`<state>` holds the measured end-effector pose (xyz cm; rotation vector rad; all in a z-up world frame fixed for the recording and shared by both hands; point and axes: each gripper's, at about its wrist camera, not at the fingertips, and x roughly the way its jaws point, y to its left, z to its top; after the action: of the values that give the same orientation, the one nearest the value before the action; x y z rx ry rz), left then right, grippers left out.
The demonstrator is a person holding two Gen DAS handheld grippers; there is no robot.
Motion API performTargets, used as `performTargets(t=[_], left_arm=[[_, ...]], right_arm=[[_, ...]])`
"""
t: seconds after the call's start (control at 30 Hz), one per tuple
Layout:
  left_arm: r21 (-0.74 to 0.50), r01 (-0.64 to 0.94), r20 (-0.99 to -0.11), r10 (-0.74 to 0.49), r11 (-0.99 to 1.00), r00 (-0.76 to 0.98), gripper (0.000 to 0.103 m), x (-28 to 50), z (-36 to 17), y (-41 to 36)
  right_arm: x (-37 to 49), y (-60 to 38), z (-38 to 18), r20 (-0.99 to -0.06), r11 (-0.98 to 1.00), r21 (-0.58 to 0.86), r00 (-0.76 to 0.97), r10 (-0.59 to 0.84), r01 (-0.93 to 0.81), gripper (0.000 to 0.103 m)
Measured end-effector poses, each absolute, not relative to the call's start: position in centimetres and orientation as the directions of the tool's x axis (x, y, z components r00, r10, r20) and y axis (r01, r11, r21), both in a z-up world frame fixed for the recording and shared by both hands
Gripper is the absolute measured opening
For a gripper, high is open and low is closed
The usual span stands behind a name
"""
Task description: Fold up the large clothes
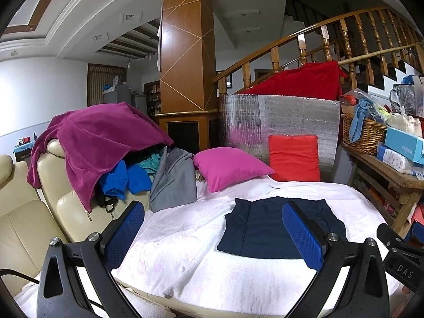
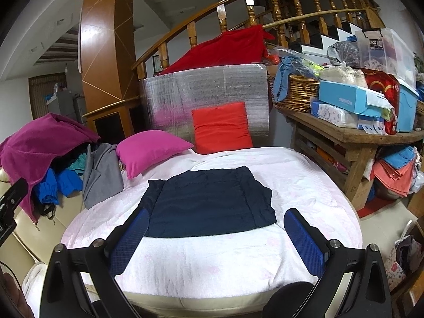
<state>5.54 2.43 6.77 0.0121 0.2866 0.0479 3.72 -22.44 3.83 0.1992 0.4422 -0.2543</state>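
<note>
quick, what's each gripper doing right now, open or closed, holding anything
Left gripper: open, holding nothing, above the white blanket.
Right gripper: open, holding nothing; the folded navy garment lies ahead of it.

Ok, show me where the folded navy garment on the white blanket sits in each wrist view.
Left wrist: folded navy garment lies right of centre, partly behind the right blue fingertip.
Right wrist: it lies at centre, just beyond both open fingers.
Shared landmark: the square orange-red cushion leaning on the silver foil panel behind it.
</note>
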Motion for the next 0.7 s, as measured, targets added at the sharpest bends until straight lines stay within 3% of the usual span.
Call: performTargets(t=[0.7], left_arm=[[0.025, -0.061, -0.370, 0.066, 0.998, 0.927, 0.103, 13.7, 4.9, 0.0]], right_arm=[[10.8, -26.0, 2.1, -0.508, 0.937, 0.124, 0.832, -0.223, 0.327, 0.103]])
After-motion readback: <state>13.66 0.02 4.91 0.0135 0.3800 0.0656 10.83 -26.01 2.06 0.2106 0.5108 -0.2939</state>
